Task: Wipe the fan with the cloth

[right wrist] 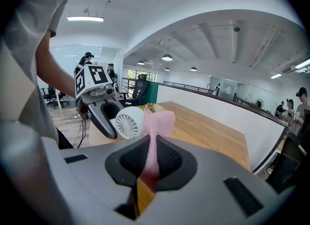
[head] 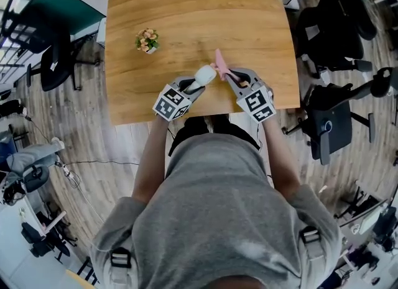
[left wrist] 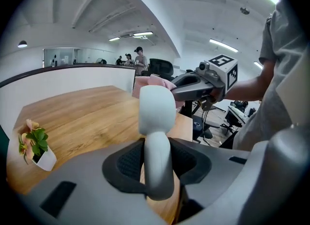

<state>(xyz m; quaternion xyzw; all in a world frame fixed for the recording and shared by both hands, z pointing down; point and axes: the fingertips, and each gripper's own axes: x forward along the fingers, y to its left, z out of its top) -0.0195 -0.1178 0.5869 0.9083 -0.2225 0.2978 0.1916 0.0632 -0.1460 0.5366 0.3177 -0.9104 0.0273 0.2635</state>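
A small white hand fan (head: 204,75) is held above the near edge of the wooden table (head: 186,20). My left gripper (head: 190,86) is shut on the fan's handle (left wrist: 159,163), with the round head (left wrist: 157,109) sticking up past the jaws. My right gripper (head: 231,78) is shut on a pink cloth (head: 220,64), which stands up from between its pads. In the right gripper view the cloth (right wrist: 157,127) hangs just beside the fan's grille (right wrist: 129,123); I cannot tell whether they touch. The two grippers face each other, close together.
A small potted plant (head: 148,40) stands on the table's left part. Black office chairs (head: 333,20) sit to the right of the table, another chair (head: 53,64) to the left. People stand far off in the room (left wrist: 138,59).
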